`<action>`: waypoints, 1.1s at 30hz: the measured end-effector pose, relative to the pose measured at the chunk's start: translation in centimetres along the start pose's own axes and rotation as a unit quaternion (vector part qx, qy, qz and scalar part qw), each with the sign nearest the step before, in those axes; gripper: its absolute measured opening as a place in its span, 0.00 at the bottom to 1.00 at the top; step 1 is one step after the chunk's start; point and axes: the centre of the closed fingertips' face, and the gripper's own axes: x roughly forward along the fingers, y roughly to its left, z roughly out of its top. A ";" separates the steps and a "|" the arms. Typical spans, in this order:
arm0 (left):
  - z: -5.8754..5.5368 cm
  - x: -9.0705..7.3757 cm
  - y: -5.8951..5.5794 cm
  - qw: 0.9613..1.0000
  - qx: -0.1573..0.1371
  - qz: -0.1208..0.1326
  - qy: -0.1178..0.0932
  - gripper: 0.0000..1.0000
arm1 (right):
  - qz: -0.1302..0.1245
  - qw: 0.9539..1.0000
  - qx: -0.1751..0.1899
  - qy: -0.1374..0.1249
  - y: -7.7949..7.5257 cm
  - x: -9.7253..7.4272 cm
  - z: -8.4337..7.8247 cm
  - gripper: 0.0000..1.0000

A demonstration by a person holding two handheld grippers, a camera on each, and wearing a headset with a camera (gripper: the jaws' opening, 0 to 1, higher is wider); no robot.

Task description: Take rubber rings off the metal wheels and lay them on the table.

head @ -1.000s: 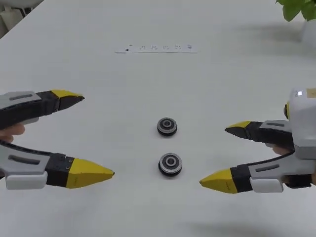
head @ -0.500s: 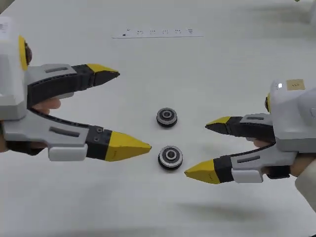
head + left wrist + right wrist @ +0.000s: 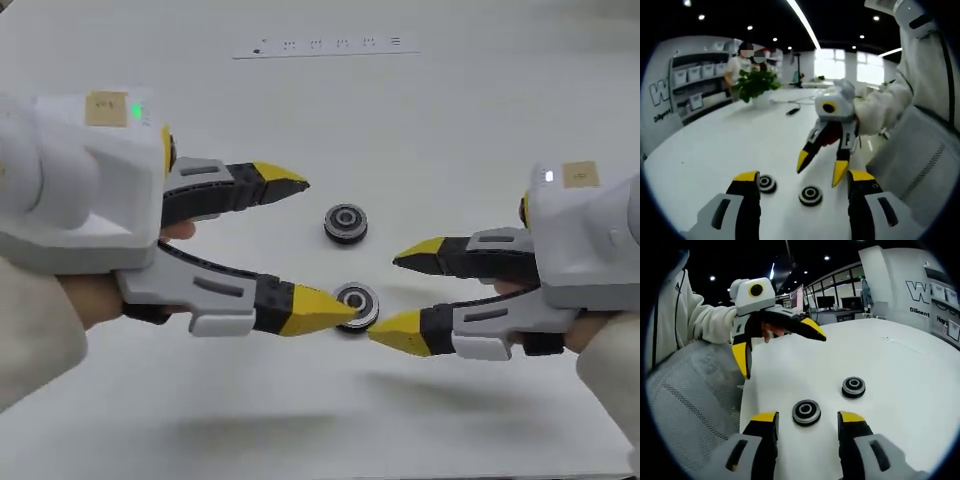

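Item count on the bench point(image 3: 480, 130)
Metal wheels: 2, namely near wheel point(image 3: 356, 303) and far wheel point(image 3: 345, 222) at its 12 o'clock. Grippers: 2, namely left gripper point(image 3: 330, 248) at 9 o'clock and right gripper point(image 3: 383, 298) at 3 o'clock. One power strip point(image 3: 325, 45), far 12 o'clock.

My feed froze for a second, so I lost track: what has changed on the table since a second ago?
Both came inward: the left hand-held gripper moved right and the right hand-held gripper moved left. They now flank the near wheel, jaws open. Nothing was taken hold of or let go. The near wheel and the far wheel lie flat on the table where they were.
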 end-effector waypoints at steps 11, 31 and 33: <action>-2.7 1.7 -0.3 1.000 0.002 -0.011 0.028 0.57 | 0.009 1.000 -0.012 0.007 -0.1 0.9 -0.7 0.33; -5.0 3.3 -1.3 0.999 -0.019 -0.026 0.035 0.24 | 0.012 0.999 -0.026 0.021 0.3 1.7 -1.6 0.21; -5.2 3.4 -1.4 0.999 -0.017 -0.025 0.038 0.22 | 0.012 0.999 -0.026 0.022 0.3 1.7 -1.7 0.20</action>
